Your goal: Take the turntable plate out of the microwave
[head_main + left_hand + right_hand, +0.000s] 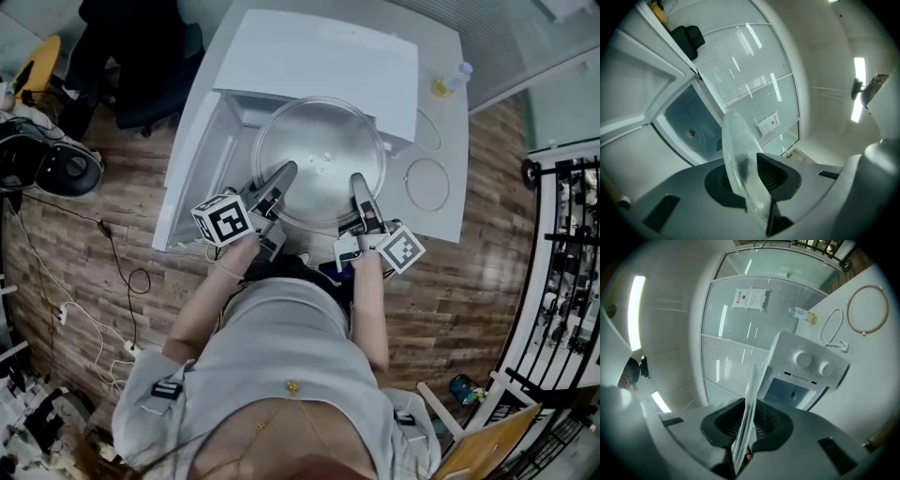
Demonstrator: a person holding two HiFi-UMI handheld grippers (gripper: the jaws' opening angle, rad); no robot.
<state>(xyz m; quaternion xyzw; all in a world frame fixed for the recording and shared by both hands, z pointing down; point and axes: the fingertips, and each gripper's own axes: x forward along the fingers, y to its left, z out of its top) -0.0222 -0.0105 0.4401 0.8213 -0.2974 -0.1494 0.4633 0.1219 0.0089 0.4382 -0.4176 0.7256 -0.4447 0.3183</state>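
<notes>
Turntable plate [319, 159]: clear glass, out of the cavity, held level before the microwave's [328, 56] open front.
Left gripper [284, 173]: jaws nearly closed, clamped on near-left rim.
Right gripper [358, 184]: jaws nearly closed, clamped on near-right rim.
Microwave: white, on the table [445, 220], door [192, 169] swung left.
Ring [427, 184]: flat on table, right of microwave.

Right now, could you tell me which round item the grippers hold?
The glass turntable plate, gripped at its near rim; the thin ring lies untouched on the table.
</notes>
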